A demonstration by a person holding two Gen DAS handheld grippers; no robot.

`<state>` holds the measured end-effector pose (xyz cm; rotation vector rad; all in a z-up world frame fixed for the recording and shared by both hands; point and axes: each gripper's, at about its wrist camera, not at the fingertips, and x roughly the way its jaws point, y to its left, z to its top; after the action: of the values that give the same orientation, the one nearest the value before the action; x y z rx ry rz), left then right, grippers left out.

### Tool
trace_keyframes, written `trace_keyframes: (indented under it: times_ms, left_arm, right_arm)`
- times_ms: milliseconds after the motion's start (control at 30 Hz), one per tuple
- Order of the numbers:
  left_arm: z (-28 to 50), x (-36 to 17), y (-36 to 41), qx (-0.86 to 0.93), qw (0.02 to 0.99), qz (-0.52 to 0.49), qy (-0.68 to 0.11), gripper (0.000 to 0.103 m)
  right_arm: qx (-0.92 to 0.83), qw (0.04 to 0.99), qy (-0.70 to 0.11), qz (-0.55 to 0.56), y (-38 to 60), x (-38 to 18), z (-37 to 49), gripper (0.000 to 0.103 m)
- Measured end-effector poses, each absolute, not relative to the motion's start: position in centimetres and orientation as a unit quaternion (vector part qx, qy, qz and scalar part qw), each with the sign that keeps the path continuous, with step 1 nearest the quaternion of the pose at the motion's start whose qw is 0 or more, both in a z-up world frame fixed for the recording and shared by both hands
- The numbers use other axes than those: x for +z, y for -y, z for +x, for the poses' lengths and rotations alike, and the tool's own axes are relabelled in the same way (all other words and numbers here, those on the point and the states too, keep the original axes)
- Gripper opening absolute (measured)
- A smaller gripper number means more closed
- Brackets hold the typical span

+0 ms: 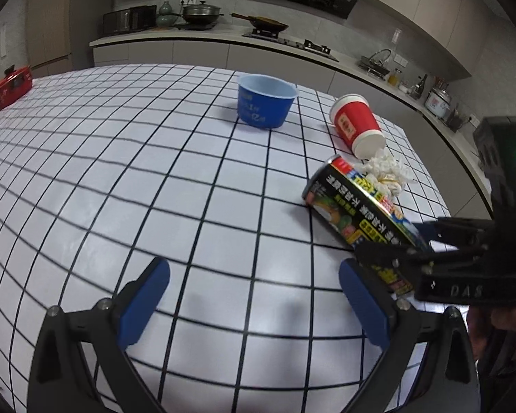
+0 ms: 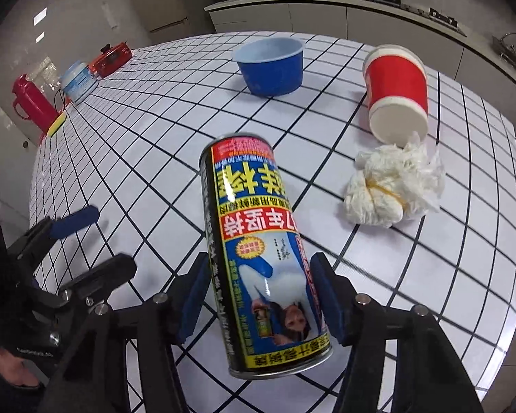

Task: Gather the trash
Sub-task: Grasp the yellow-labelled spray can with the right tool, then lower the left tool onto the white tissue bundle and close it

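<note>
Can (image 1: 357,213) first, left wrist view: it sits ahead and to the right of my left claw (image 1: 254,296), tilted, long axis running from far-left down toward near-right, its near end inside my right claw (image 1: 406,241). Left claw is wide open with nothing between the blue pads, only checked tablecloth (image 1: 154,172) under it. So the right hand has the can and the left is free. Just past the can's far end lies a wad of tissue (image 1: 388,172), touching or nearly touching a red paper cup (image 1: 356,125) tipped on its side. Blue bowl (image 1: 265,101) stands upright farther ahead, slightly left of the cup; I can't see anything inside it from here.

Right wrist view: can (image 2: 261,258) runs straight out along my right claw (image 2: 261,299), base toward me, top pointing away. Both pads sit against its sides near the base, jaws partly closed around it, so I read this as a grip. Bottom edge looks clear of the cloth, but I can't be sure it's lifted. Tissue (image 2: 392,189) is ahead-right, cup (image 2: 397,93) beyond it with its base toward me, mouth facing away, contents hidden. Bowl (image 2: 270,65) is dead ahead past the can top, well apart, and looks empty. Left claw (image 2: 86,241) is off to the left, near.

My guess: the bowl is the drop target and the can goes forward along its own axis.
</note>
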<state>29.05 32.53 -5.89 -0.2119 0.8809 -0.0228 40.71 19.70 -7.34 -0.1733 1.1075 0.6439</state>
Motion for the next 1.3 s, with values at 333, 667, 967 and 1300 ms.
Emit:
trace_keyframes:
  times_ms: [333, 667, 967, 1300]
  left_arm:
    - [31.6, -6.5, -28.4, -0.069, 0.899, -0.087, -0.423, 0.099]
    - [35.4, -6.4, -22.9, -0.116, 0.898, -0.056, -0.421, 0.099]
    - [38.3, -6.7, -19.9, -0.118, 0.903, -0.032, -0.411, 0.098]
    - [41.4, -7.6, -17.5, -0.102, 0.897, -0.019, -0.430, 0.072]
  right_arm:
    - [0.231, 0.836, -0.497, -0.036, -10.7, -5.1, 37.0, 0.055]
    - [0.174, 0.848, -0.499, -0.034, -6.2, -6.9, 38.6, 0.055]
    - [0.115, 0.869, -0.481, -0.019, -2.9, -7.2, 42.5, 0.055]
    - [0.090, 0.875, -0.476, -0.012, -2.3, -7.2, 43.7, 0.055]
